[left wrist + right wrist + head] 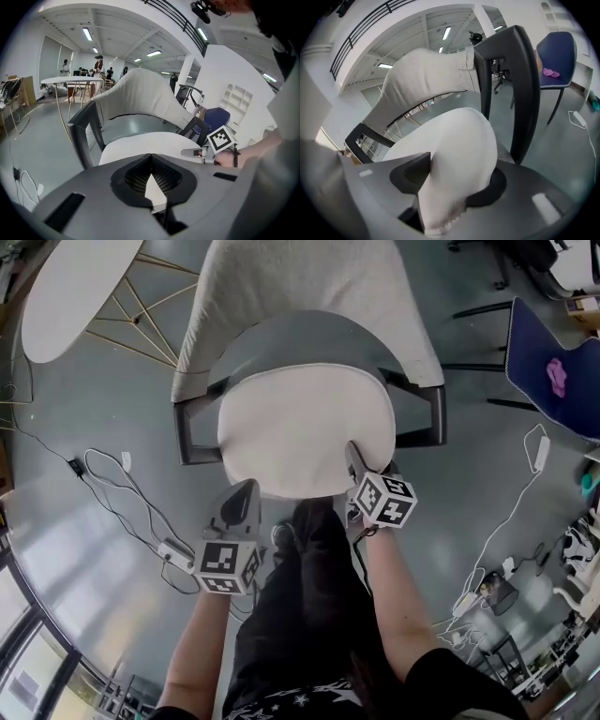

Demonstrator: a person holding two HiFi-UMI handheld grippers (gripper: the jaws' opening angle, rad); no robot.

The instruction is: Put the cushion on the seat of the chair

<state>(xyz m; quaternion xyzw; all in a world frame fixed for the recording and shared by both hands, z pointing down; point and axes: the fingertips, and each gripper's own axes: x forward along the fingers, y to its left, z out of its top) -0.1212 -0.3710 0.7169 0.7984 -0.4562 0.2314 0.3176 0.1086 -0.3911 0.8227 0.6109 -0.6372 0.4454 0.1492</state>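
Filling the middle of the head view, the chair [309,296] faces the person. Its grey seat [300,341] is bare only in a strip at the back. The cushion [305,427] lies flat on the seat and covers the rest, its front rim about level with the seat's front edge.

It looks light and soft. In the right gripper view its rim bulges up in a thick, rounded fold, so it is padded and floppy, not stiff. The cloth is matte and should not slide easily on the pads. It is not fragile, but held at one point it would sag and twist. The sewn front rim is the best place to grip, one corner per gripper, deep enough to catch the padding.

The right gripper [356,454] sits at the front right rim. Its jaws stand apart around that fold, and the left pad shows bare beside the cloth, so it seems not to pinch.

The left gripper [246,493] is at the front left rim. Its jaws are slightly apart, with a white wedge between them, likely the cushion's edge, and no squeeze is visible.
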